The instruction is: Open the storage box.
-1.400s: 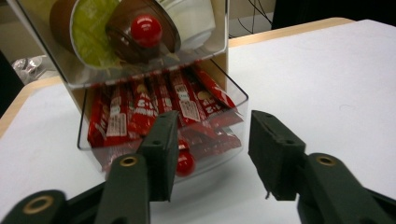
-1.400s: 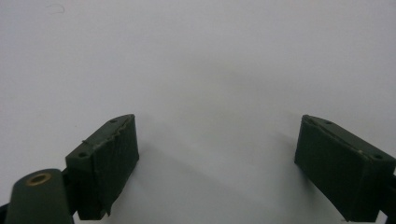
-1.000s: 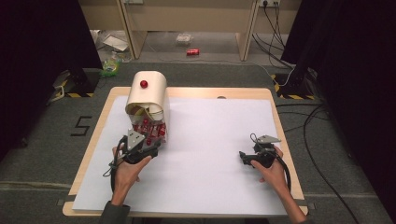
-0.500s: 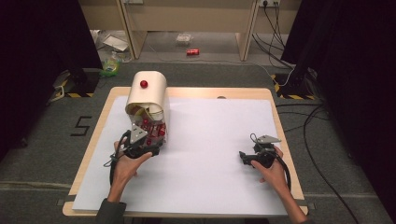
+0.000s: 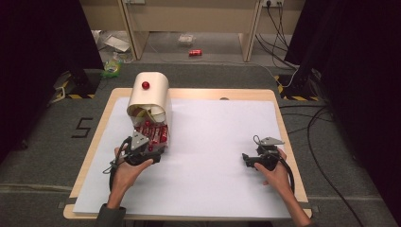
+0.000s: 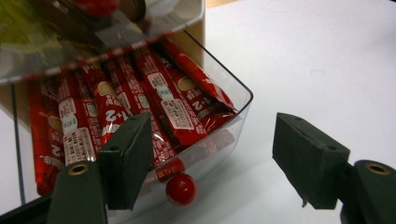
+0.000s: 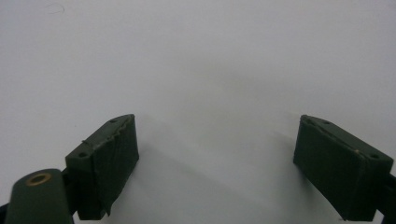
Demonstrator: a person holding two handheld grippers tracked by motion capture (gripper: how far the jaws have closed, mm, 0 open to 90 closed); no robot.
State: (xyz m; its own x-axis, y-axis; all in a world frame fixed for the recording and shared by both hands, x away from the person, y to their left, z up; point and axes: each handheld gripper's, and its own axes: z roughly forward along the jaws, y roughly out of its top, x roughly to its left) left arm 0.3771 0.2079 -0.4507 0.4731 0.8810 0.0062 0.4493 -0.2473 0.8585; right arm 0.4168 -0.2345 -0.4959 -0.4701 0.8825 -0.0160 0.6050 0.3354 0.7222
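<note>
The left gripper [image 6: 212,163] had just been opening its fingers [image 6: 126,158] wide with the drawer's little red knob [image 6: 181,189] loose between them, red packets [image 6: 163,109] lay beyond, and the right gripper [image 7: 217,163] waited open over the bare counter [image 7: 196,56].

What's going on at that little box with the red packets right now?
Left gripper open, jaws just widened, at the clear drawer. Red knob between them, untouched. Right gripper open over white sheet. Nothing blocking.

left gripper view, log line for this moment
left gripper: open, at red knob | clear drawer: out, sachets inside | right gripper: open, idle
</note>
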